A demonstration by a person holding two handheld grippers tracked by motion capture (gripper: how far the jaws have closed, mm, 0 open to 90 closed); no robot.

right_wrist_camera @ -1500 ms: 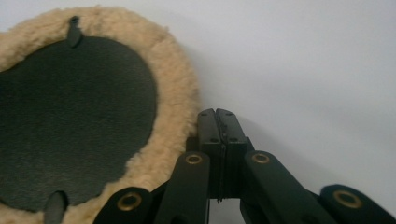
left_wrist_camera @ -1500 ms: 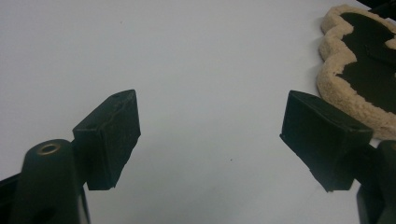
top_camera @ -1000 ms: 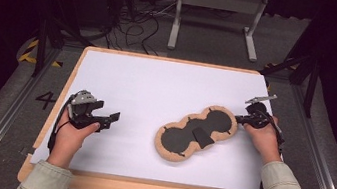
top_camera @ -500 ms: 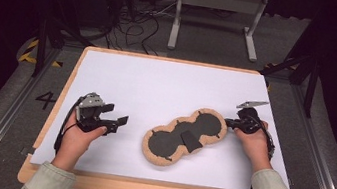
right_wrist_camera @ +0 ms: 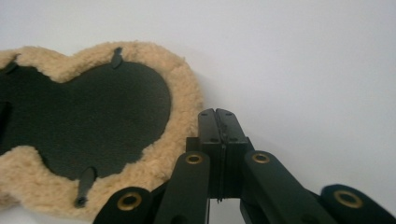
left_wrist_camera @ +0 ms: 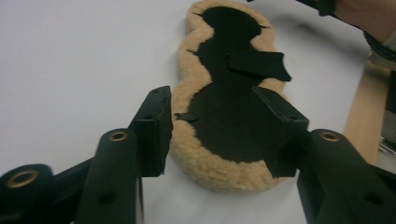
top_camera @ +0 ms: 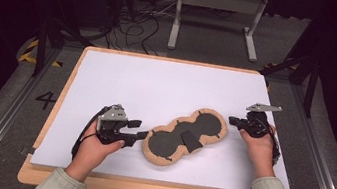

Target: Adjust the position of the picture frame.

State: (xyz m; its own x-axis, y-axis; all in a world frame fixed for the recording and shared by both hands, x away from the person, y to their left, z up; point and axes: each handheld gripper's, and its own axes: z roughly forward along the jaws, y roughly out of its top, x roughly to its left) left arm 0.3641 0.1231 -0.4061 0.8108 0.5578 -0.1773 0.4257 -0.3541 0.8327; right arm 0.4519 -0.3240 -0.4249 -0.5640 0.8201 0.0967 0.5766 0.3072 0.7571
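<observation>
Your left gripper [left_wrist_camera: 212, 140] has just been closing around the near end of the fleece pad [top_camera: 185, 137], not yet pinching it. Your right gripper [top_camera: 233, 120], jaws shut and empty, steadies its far edge on the table [top_camera: 158, 80].

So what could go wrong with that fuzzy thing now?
The left gripper has just been closing around the near end of the fleece pad, pads not yet pressing. It might pinch only fluffy edge and slip. The right gripper is shut beside the far end, holding nothing, so the pad may slide. The loose black flap could snag.
</observation>
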